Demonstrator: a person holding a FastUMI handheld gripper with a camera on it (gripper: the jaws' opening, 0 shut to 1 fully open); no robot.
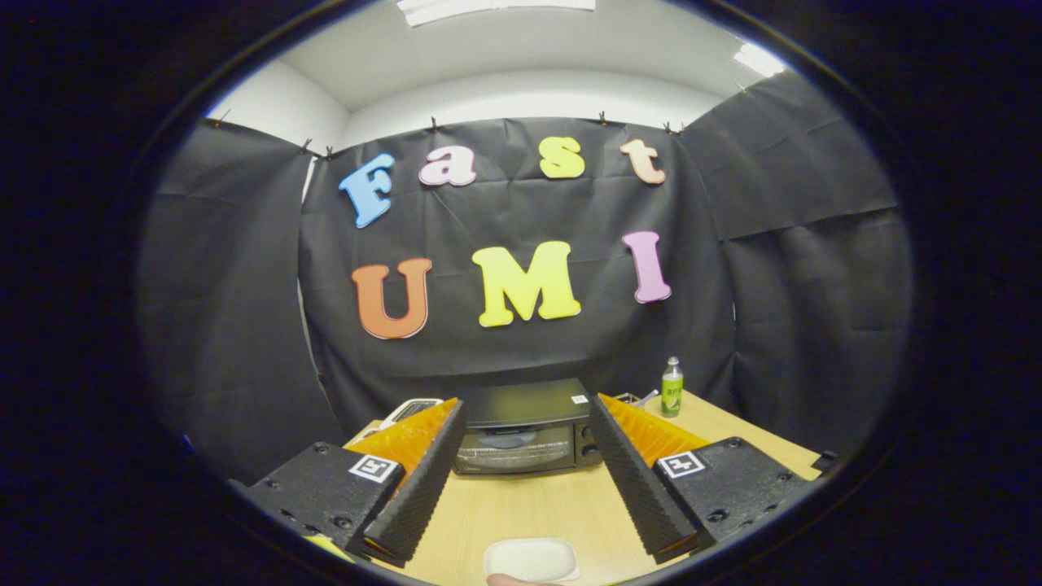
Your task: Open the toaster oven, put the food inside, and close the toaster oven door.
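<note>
A black toaster oven [525, 427] stands on the wooden table [529, 505] beyond my fingers, its glass door closed and its knobs on the right side. My gripper [527, 419] is open, held above the table, with the oven framed between the two fingers and nothing between them. A small white dish [531, 559] lies on the table near me, below the gap between the fingers. A pale rounded thing peeks out at the dish's near rim; what it is cannot be made out.
A small green bottle [672, 387] stands to the right of the oven, near the table's back edge. A white device [409, 409] lies left of the oven, partly behind my left finger. Black cloth walls close in the table on three sides.
</note>
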